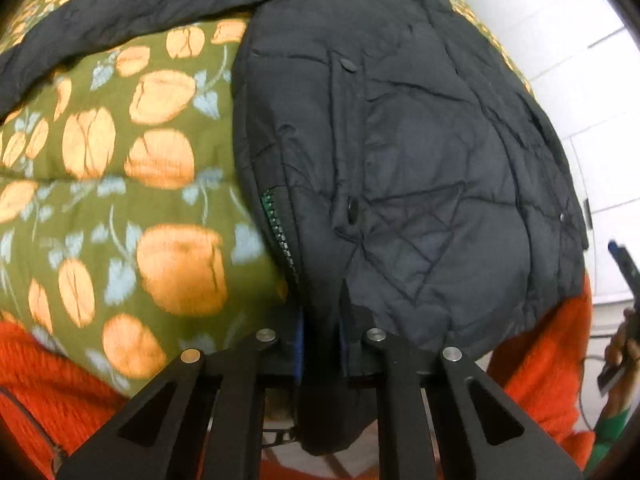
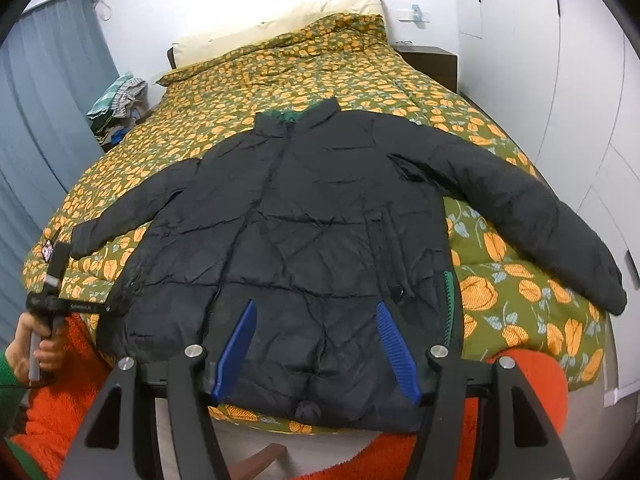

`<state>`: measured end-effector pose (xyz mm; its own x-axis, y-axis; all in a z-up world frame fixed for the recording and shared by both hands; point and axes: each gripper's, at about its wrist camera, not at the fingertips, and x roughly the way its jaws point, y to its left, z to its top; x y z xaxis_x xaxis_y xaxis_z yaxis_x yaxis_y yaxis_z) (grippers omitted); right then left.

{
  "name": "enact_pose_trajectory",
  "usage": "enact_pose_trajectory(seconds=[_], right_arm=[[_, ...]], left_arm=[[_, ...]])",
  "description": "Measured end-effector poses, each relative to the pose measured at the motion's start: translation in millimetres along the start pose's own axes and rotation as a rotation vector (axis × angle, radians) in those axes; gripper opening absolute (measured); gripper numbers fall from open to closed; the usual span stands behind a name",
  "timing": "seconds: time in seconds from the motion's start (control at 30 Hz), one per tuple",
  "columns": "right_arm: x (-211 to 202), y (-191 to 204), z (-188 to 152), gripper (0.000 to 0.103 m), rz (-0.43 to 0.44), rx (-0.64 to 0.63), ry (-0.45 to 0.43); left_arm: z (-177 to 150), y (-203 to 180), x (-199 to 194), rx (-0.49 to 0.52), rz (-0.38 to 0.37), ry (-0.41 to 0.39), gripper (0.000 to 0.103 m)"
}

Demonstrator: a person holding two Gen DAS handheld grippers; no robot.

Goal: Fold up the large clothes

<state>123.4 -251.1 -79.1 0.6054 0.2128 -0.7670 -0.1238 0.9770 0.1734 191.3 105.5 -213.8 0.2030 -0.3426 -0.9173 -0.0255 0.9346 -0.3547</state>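
A black quilted jacket (image 2: 320,220) lies face up on the bed, both sleeves spread out, green lining showing at the collar. In the left wrist view the jacket (image 1: 400,140) fills the upper right. My left gripper (image 1: 322,344) is shut on the jacket's bottom hem, with black fabric pinched between the blue pads. My right gripper (image 2: 316,344) is open, its blue fingers (image 2: 396,352) hovering over the jacket's lower hem without touching it. The left gripper (image 2: 52,280) also shows at the far left of the right wrist view, held in a hand.
The bed has a green quilt with orange flowers (image 2: 300,68) and cream pillows (image 2: 280,20) at the head. Orange fleece clothing (image 2: 60,420) is near the foot. A pile of clothes (image 2: 120,104) sits left of the bed; a nightstand (image 2: 432,60) and white wardrobe are on the right.
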Motion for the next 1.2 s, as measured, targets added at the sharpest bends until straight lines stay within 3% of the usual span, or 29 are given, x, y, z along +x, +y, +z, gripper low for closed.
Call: enact_pose_trajectory(seconds=[0.23,0.33,0.4,0.5,0.53,0.7,0.77,0.83,0.97,1.2], right_arm=[[4,9,3,0.064,0.012,-0.022,0.003],[3,12,5,0.064,0.017,-0.028,-0.008],[-1,14,6,0.064,0.007,-0.037,-0.026],[-3,13,8,0.073,-0.019,-0.044,-0.047],[-2,12,8,0.075,-0.023,-0.042,-0.048],[0,7,18,0.075,-0.044,-0.022,-0.052],[-5,6,23,0.075,-0.049,-0.019,-0.074],[-11,8,27,0.075,-0.057,-0.020,-0.096],[-16,7,28,0.075,-0.063,-0.018,-0.118],[-8,4,23,0.075,-0.058,0.024,-0.077]], left_arm=[[-7,3,-3,-0.005,0.004,-0.008,0.019],[-6,-2,-22,0.023,0.046,-0.065,0.033],[-5,-10,-39,0.043,0.057,-0.119,0.049],[-1,-29,-79,0.088,0.097,-0.276,0.072],[1,-37,-95,0.100,0.106,-0.336,0.076],[9,-67,-163,0.086,0.094,-0.611,0.100],[10,-80,-182,0.059,0.080,-0.729,0.101],[13,-85,-195,0.062,0.071,-0.776,0.102],[15,-90,-190,0.053,0.099,-0.781,0.102],[-13,-86,-142,-0.055,0.067,-0.667,0.102]])
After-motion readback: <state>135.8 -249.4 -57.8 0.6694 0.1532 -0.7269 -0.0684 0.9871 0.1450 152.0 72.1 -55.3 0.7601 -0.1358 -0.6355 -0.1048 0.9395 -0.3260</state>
